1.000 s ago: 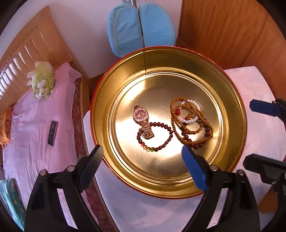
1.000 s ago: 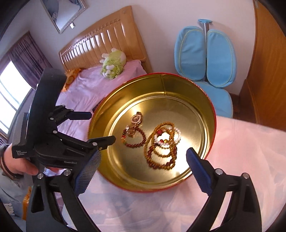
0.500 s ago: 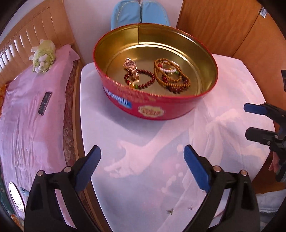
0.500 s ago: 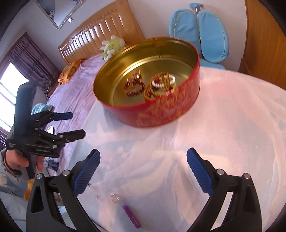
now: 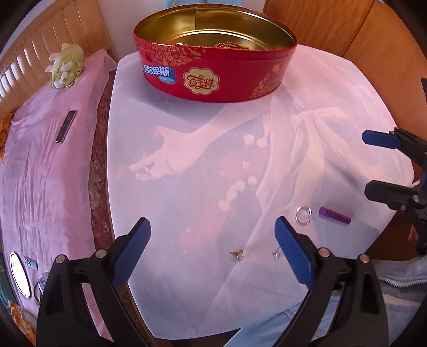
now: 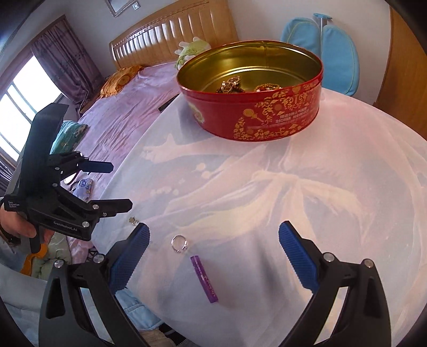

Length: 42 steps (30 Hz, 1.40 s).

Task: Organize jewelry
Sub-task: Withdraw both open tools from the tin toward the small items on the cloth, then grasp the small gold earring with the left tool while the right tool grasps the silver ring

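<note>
A round red tin with a gold inside stands at the far side of the table; it also shows in the right wrist view. A watch and bead bracelets lie in it. Near the table's front edge lie a silver ring, a purple tube, a gold earring and a small silver stud. My left gripper is open and empty above the earrings. My right gripper is open and empty above the ring and tube.
A bed with a pink cover lies left of the table, with a phone and a green plush toy on it. A blue chair stands behind the tin. Wooden panels are at the back right.
Both grippers have pulled back from over the tin toward the table's near edge. The ring, tube and earrings have come into view. Both stay open.
</note>
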### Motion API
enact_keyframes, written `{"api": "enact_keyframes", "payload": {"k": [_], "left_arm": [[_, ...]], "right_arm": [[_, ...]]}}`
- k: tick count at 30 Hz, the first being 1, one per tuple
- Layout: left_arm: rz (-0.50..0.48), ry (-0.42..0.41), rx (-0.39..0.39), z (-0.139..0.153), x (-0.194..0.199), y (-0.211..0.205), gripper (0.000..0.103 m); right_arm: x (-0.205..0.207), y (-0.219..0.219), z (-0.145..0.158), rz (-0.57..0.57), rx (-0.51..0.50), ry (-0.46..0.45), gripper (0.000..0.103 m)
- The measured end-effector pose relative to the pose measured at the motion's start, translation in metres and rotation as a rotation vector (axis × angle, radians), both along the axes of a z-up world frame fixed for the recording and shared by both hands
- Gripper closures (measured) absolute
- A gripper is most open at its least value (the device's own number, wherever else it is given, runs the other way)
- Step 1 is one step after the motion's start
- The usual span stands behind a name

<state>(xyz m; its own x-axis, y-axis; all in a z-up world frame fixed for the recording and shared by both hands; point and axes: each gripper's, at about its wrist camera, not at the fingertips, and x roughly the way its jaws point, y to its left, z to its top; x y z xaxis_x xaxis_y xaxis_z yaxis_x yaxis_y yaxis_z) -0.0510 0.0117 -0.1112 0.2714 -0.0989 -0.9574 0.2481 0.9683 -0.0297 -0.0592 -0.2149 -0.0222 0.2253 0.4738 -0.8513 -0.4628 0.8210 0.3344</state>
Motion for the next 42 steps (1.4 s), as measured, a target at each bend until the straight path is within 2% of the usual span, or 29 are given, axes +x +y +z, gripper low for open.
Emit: {"api": "enact_keyframes", "payload": {"k": [6,10,14,16,18,22,27,28,30,31,32,33,34,36,42], "left_arm": [[-0.066,-0.013,0.051,-0.023,-0.026,-0.004,0.012],[-0.097,-0.021,0.082,-0.039,-0.035,-0.005,0.011],[-0.062,-0.062,0.043,-0.037,-0.036,0.004,0.012],[-0.055,-0.083,0.029,-0.036,-0.037,0.009,0.012],[-0.061,-0.106,0.023,-0.036,-0.039,0.011,0.012],[-0.079,-0.129,0.004,-0.037,-0.041,0.012,0.012],[-0.116,-0.167,-0.017,-0.035,-0.046,0.006,0.012],[-0.126,-0.167,-0.020,-0.036,-0.048,0.004,0.017],[-0.147,-0.179,-0.019,-0.037,-0.051,0.000,0.036],[-0.159,-0.190,-0.037,-0.035,-0.053,0.000,0.049],[-0.163,-0.205,-0.035,-0.035,-0.055,-0.001,0.056],[-0.166,-0.215,-0.043,-0.034,-0.057,-0.002,0.069],[-0.168,-0.220,-0.046,-0.034,-0.058,-0.002,0.079],[-0.170,-0.223,-0.056,-0.034,-0.058,-0.003,0.091],[-0.162,-0.226,-0.065,-0.031,-0.056,0.000,0.094]], "right_arm": [[-0.031,0.030,-0.015,0.149,-0.057,-0.039,0.005],[-0.037,0.044,-0.034,0.175,-0.094,-0.051,0.005],[-0.035,0.050,-0.045,0.171,-0.088,-0.047,0.005],[-0.034,0.053,-0.046,0.175,-0.083,-0.052,0.010],[-0.034,0.056,-0.049,0.190,-0.094,-0.051,0.029],[-0.035,0.062,-0.053,0.210,-0.114,-0.072,0.031],[-0.042,0.070,-0.055,0.245,-0.158,-0.133,0.038],[-0.044,0.072,-0.055,0.256,-0.169,-0.148,0.040],[-0.047,0.074,-0.056,0.269,-0.171,-0.170,0.059],[-0.047,0.076,-0.057,0.268,-0.166,-0.172,0.064],[-0.047,0.076,-0.057,0.262,-0.162,-0.173,0.076],[-0.045,0.076,-0.058,0.258,-0.154,-0.167,0.081],[-0.044,0.075,-0.058,0.253,-0.147,-0.161,0.081],[-0.042,0.074,-0.058,0.248,-0.136,-0.154,0.082],[-0.037,0.068,-0.052,0.213,-0.104,-0.140,0.082]]}}
